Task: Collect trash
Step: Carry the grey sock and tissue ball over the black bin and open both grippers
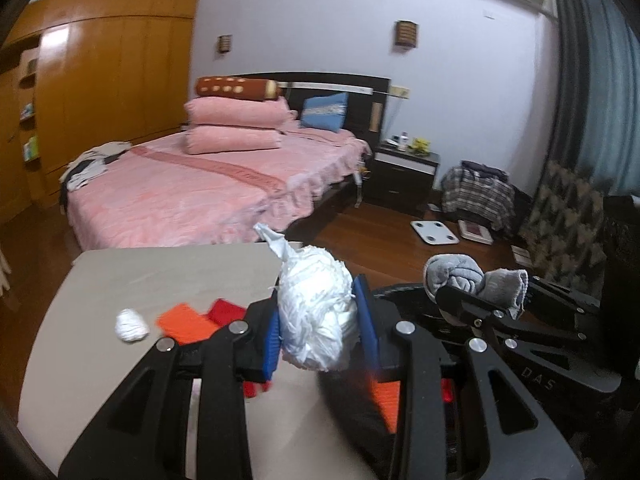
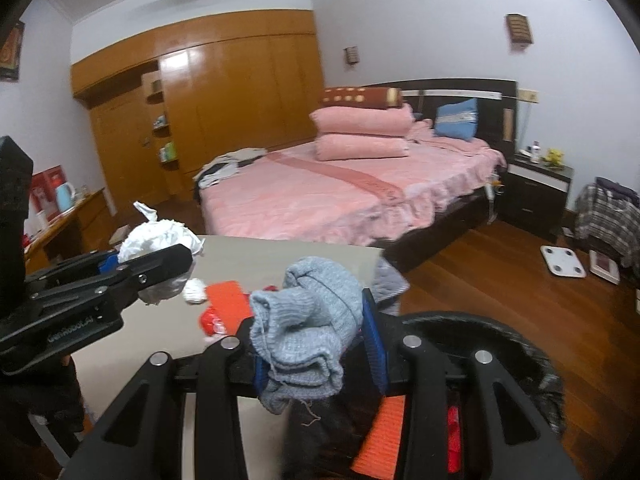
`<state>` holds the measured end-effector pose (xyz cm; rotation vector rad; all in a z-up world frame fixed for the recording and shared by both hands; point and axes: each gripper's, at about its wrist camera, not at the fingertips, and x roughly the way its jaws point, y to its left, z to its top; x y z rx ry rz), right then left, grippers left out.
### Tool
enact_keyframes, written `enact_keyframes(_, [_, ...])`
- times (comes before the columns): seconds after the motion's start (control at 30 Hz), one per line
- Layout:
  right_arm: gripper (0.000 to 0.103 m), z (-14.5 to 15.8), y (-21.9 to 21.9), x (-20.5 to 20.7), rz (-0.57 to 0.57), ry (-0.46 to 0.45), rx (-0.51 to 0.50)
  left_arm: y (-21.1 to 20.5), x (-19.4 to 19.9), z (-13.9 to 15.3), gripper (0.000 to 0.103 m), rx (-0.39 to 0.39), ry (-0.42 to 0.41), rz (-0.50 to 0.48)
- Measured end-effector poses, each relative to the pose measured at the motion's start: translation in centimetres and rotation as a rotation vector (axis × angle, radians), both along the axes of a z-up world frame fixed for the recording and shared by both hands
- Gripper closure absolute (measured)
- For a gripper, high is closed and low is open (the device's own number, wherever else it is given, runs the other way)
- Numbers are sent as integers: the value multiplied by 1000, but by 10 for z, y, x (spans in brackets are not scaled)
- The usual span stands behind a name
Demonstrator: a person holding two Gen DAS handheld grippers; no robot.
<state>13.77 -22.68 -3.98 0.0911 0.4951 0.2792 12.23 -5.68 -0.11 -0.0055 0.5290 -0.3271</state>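
Observation:
My left gripper [image 1: 320,332] is shut on a crumpled white plastic bag [image 1: 316,304] and holds it above the grey table [image 1: 168,276]; the bag also shows in the right wrist view [image 2: 160,240]. My right gripper [image 2: 320,344] is shut on a grey knitted sock [image 2: 308,328], seen from the left wrist view [image 1: 472,280] too. A small white paper wad [image 1: 131,325] and orange and red pieces [image 1: 188,322] lie on the table. A black bin rim [image 2: 480,320] sits under the right gripper.
A pink bed [image 1: 192,184] stands behind the table. A black nightstand [image 1: 404,176], a white scale [image 1: 434,232] and a chair with checked clothes [image 1: 476,192] stand on the wooden floor to the right. A wooden wardrobe [image 2: 224,92] fills the back wall.

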Motion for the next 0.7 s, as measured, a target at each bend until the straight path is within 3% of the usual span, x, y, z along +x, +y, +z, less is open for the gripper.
enact_keyframes(0.37, [64,-19,-60,-6,-129,33,-19,-66,8,-22,71,13,24,-138])
enact_keyframes(0.7, [64,-48,-94,-3,-196,81,-14,-100,23,-53,71,31,71,-192])
